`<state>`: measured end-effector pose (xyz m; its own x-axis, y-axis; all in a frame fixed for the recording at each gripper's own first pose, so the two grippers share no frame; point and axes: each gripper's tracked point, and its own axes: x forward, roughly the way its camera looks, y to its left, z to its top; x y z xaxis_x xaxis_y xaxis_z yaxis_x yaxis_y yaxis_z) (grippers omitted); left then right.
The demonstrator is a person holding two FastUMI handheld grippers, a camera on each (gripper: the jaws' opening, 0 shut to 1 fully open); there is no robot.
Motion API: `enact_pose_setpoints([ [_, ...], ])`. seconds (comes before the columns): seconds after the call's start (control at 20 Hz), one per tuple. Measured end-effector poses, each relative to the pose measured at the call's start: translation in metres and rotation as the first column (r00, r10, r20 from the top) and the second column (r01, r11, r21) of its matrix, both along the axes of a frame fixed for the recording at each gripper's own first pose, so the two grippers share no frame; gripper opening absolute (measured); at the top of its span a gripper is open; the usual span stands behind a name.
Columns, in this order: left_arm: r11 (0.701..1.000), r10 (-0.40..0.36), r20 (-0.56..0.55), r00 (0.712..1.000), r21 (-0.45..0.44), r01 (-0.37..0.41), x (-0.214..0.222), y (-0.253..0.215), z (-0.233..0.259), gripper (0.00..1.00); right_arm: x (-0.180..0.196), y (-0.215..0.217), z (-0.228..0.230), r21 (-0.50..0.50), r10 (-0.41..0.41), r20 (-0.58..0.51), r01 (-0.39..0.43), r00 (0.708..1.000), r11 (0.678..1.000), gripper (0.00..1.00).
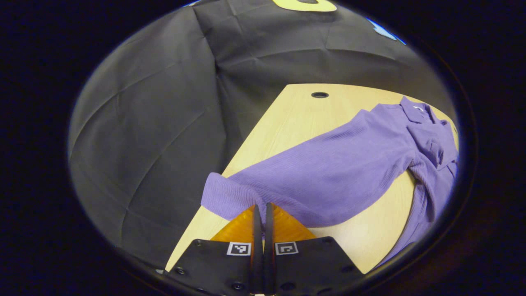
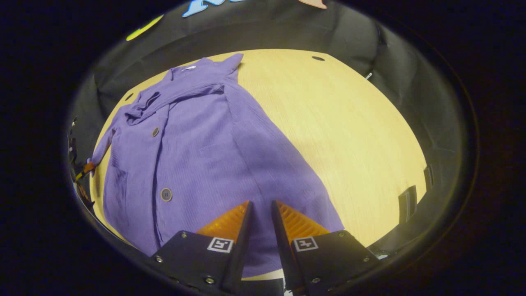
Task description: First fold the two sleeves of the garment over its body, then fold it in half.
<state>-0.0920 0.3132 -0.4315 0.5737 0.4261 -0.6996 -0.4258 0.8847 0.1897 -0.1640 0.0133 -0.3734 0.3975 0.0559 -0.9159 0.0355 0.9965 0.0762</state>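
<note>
The purple ribbed button-front garment (image 2: pixel 193 144) lies spread across the pale wooden table (image 2: pixel 349 123), collar toward the far edge. The left gripper (image 1: pixel 263 207) pinches its sleeve cuff (image 1: pixel 224 195) at the table's edge (fingers nearly together). The right gripper (image 2: pixel 261 204) hovers slightly parted over the hem, gripping nothing.

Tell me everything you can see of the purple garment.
The purple ribbed-knit garment lies spread flat on the light wooden table, collar toward the far edge. It has a button front with round buttons. One sleeve is already folded across its chest. The other sleeve stretches sideways, its cuff pinched between the left gripper fingers. The right gripper hovers slightly open over its hem.
</note>
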Motion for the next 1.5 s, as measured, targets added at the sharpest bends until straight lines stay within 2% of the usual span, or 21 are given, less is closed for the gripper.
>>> enact_pose_setpoints([
  [0.35,0.993,-0.115,0.105,0.988,-0.024,0.118,0.072,-0.054,0.05,0.07,-0.001,0.0,0.0,0.039,-0.021,0.014,0.021,1.0,0.999,0.4],
  [0.6,0.976,-0.192,0.186,0.964,-0.063,0.207,0.135,-0.12,0.084,0.07,-0.001,-0.001,0.001,0.068,-0.032,0.022,0.03,0.999,0.997,0.4],
  [0.9,0.942,-0.296,0.241,0.924,-0.087,0.325,0.19,-0.219,0.108,0.07,0.0,-0.001,0.001,0.127,-0.057,0.027,0.053,0.998,0.991,0.4],
  [1.15,0.914,-0.35,0.261,0.9,-0.116,0.389,0.22,-0.291,0.117,0.07,0.001,-0.002,0.002,0.161,-0.053,0.026,0.048,0.998,0.986,0.4],
  [1.5,0.875,-0.415,0.256,0.873,-0.149,0.46,0.234,-0.373,0.112,0.07,0.002,-0.002,0.002,0.205,-0.035,0.026,0.029,0.999,0.978,0.4],
])
